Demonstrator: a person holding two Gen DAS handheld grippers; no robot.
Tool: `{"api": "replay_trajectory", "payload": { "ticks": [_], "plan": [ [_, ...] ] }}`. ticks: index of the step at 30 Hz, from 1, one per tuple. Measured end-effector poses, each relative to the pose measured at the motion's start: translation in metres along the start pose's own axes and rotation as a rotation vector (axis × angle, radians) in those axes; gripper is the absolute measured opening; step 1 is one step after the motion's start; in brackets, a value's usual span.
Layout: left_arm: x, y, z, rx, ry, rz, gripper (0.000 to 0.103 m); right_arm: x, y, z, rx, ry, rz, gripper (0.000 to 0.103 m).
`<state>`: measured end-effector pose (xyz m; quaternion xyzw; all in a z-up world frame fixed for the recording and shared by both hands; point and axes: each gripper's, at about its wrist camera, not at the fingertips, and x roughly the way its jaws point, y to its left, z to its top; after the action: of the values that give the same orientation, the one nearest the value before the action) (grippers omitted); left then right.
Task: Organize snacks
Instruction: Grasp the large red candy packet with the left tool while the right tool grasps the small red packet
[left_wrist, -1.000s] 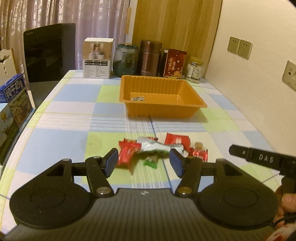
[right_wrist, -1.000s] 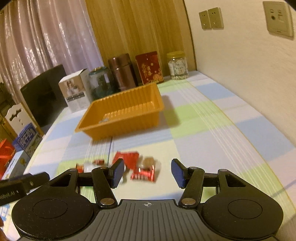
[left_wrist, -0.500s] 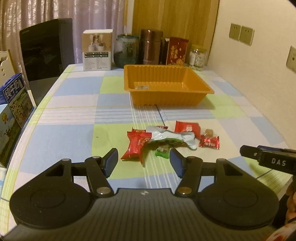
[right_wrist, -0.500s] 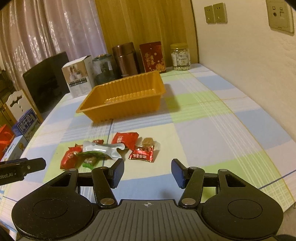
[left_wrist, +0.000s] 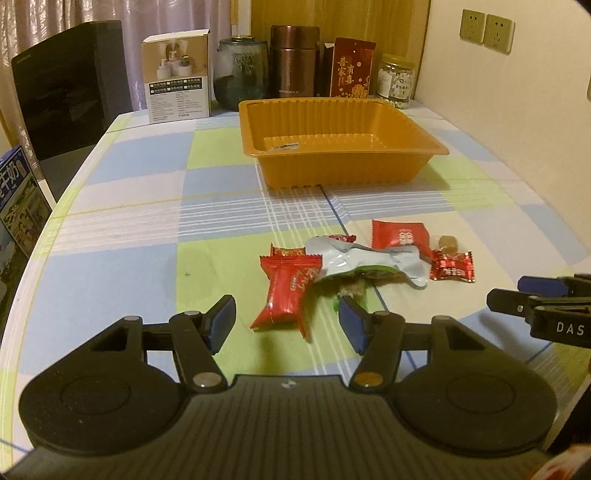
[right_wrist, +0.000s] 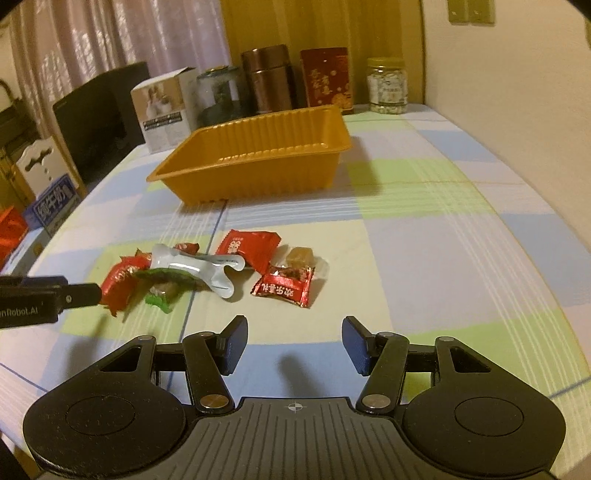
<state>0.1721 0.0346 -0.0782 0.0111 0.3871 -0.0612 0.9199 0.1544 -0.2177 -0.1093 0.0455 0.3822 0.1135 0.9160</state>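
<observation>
Snacks: a loose cluster of wrapped sweets on the checked surface (left_wrist: 133, 177), in front of the orange tray and apart from it.
Long red candy (left_wrist: 290, 286): the nearest piece in the left wrist view, lying lengthwise just ahead of the left tool, not touched by it.
White-and-green wrapper (left_wrist: 364, 264): crumpled, lying across the middle of the cluster and overlapping the red pieces beside it.
Red packet (left_wrist: 400, 236): flat, at the far side of the cluster, partly under the white wrapper's edge.
Small red candy (right_wrist: 284, 288): at the right end of the cluster, the closest piece ahead of the right tool.
Amber sweet (right_wrist: 301, 256): in a clear wrapper, just behind the small red candy and touching it.
Orange tray (left_wrist: 439, 149): ribbed walls, standing farther back on the surface; only a small scrap shows on its floor.
Left tool (left_wrist: 286, 317): blue-padded jaws apart with nothing between them, hovering low over the near edge of the cluster.
Right tool (right_wrist: 293, 341): jaws apart and empty, above bare cloth short of the small red candy; its tip also shows at the right edge of the left wrist view.
Back row: a white carton (left_wrist: 177, 75), a dark glass jar (left_wrist: 240, 75), a brown flask (left_wrist: 293, 62), a red box (left_wrist: 351, 74) and a clear jar (left_wrist: 395, 81) stand along the far edge, behind the tray.
Wall (left_wrist: 517, 92): closes the right side, with sockets on it.
</observation>
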Motion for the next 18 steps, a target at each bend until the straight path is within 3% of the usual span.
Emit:
{"api": "replay_trajectory", "payload": {
  "ticks": [4,10,13,15,18],
  "plan": [
    [0.013,0.001,0.004,0.029,0.014,-0.023,0.057,0.016,0.000,0.005,-0.050,-0.003,0.012,0.057],
    [0.038,0.000,0.007,0.071,0.048,-0.032,0.046,0.043,0.003,0.011,-0.163,0.020,0.005,0.057],
    [0.047,0.003,0.006,0.055,0.058,-0.037,0.037,0.053,0.000,0.012,-0.171,0.028,0.017,0.057],
    [0.049,0.004,0.004,0.041,0.059,-0.041,0.026,0.057,-0.001,0.014,-0.162,0.028,0.028,0.057],
    [0.046,0.006,0.000,0.014,0.053,-0.041,0.024,0.061,-0.003,0.016,-0.143,0.027,0.042,0.057]
  ]
}}
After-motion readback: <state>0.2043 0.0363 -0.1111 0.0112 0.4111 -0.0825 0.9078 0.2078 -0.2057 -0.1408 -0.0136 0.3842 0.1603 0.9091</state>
